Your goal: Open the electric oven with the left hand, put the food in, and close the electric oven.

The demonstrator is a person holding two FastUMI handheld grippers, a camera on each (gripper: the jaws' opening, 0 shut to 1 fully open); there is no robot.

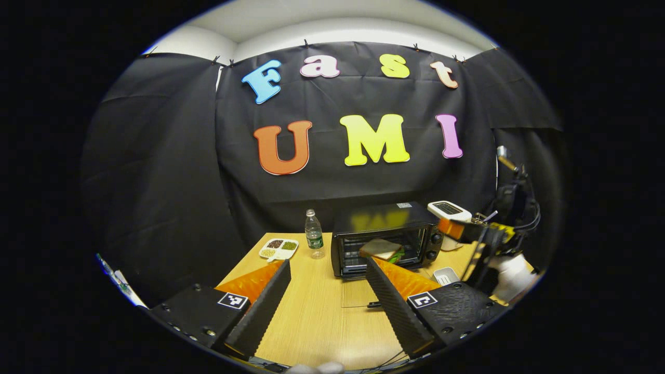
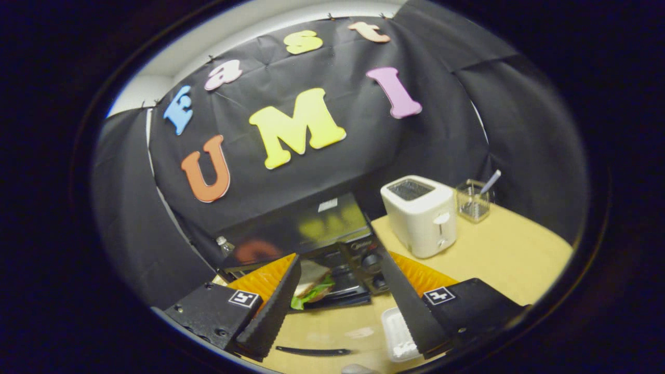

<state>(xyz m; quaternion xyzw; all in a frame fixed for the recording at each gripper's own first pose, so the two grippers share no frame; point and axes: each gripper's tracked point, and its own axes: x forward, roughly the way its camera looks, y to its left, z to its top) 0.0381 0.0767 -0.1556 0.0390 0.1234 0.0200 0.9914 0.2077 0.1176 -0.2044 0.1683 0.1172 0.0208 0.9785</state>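
The black electric oven (image 1: 384, 234) stands at the table's middle with its glass door folded down flat toward me, the door's handle (image 2: 311, 351) nearest. A sandwich (image 1: 382, 249) of bread and lettuce lies inside the oven cavity; the right gripper view also has the sandwich (image 2: 310, 284). My left gripper (image 1: 327, 262) is open and empty, held back from the oven's front. My right gripper (image 2: 337, 258) is open too, close to the oven mouth with nothing between its fingers. Off to the oven's right in the left gripper view is the right gripper (image 1: 465, 232).
A white toaster (image 2: 421, 215) stands right of the oven, with a glass cup (image 2: 473, 201) holding a utensil behind it. A small white tray (image 2: 397, 327) lies by the open door. A water bottle (image 1: 314, 235) and a divided dish (image 1: 279, 249) sit left of the oven.
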